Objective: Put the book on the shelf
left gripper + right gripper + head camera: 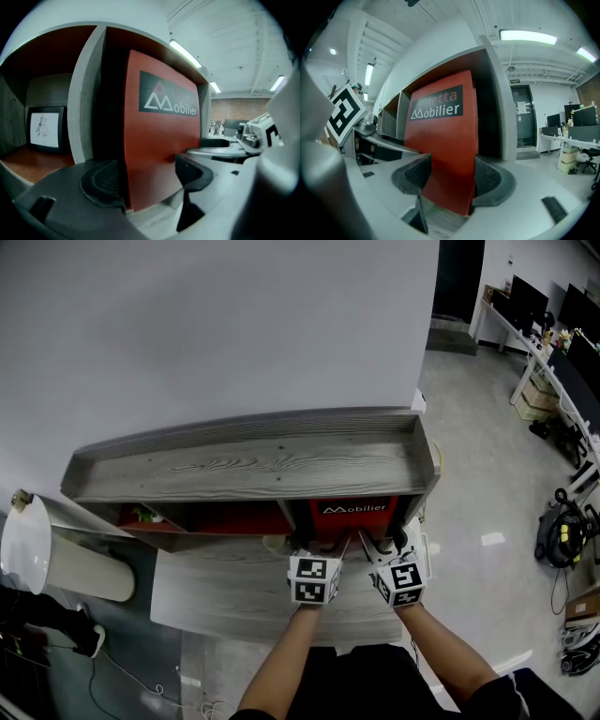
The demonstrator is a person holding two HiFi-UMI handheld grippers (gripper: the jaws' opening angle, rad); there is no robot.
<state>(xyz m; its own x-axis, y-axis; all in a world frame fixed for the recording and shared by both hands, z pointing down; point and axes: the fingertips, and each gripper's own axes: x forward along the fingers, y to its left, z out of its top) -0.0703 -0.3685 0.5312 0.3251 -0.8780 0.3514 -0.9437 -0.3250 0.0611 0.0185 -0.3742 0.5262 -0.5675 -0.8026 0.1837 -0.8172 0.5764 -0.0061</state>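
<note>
red mobilier book point(354, 510) upright and face-out in the right compartment of the grey wood-grain shelf point(253, 465), left tongs point(147, 180) closed on its left edge, right tongs point(450, 176) closed on its right edge, framed picture point(44, 129) in the left compartment, pale tabletop point(216, 601) below

Book point(354, 512): thick, red, with a black label lettered "Mobilier" in white. It stands upright, label facing outward, in the rightmost compartment.
Shelf point(253, 460): grey wood-grain unit with a raised-edge top, upright dividers and a red-brown interior.
</note>
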